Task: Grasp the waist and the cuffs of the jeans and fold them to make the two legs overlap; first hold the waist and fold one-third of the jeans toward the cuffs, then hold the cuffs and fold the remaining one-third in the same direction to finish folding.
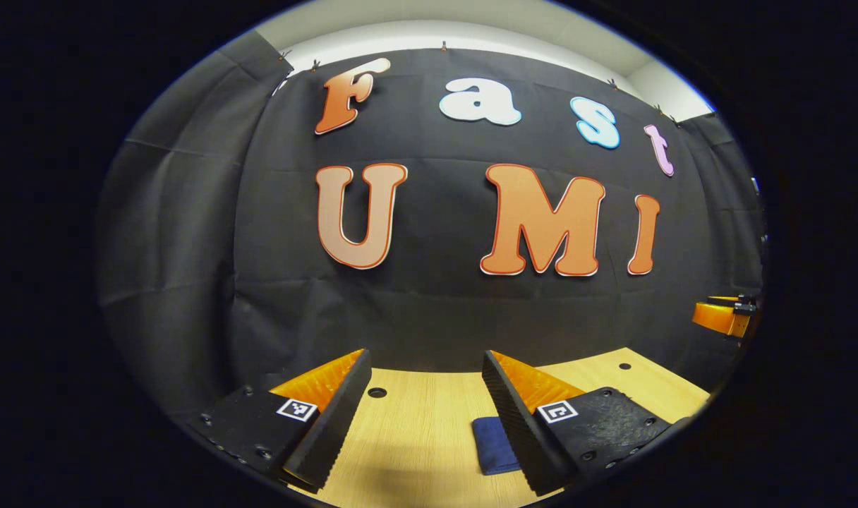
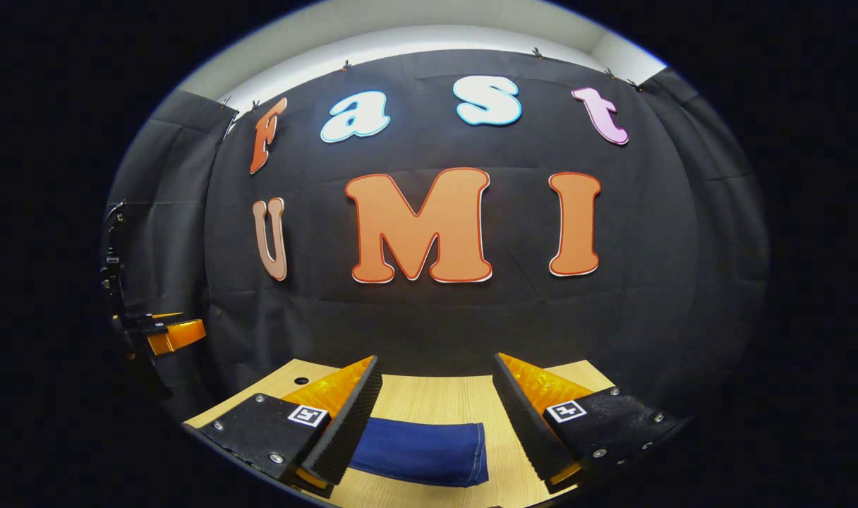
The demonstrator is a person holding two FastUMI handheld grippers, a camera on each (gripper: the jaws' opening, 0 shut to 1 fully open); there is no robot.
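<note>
The jeans (image 2: 422,451) are dark blue denim, lying flat on the light wood-grain counter (image 2: 436,398) — in the right gripper view they sit low in the scene at about 6 o'clock, a broad band running from 9 to 3 o'clock. Their end toward 3 o'clock finishes in a straight stitched hem; the other end is hidden. In the left gripper view a small dark blue corner of the jeans (image 1: 491,444) lies at roughly 5 o'clock — flat and smooth.
</note>
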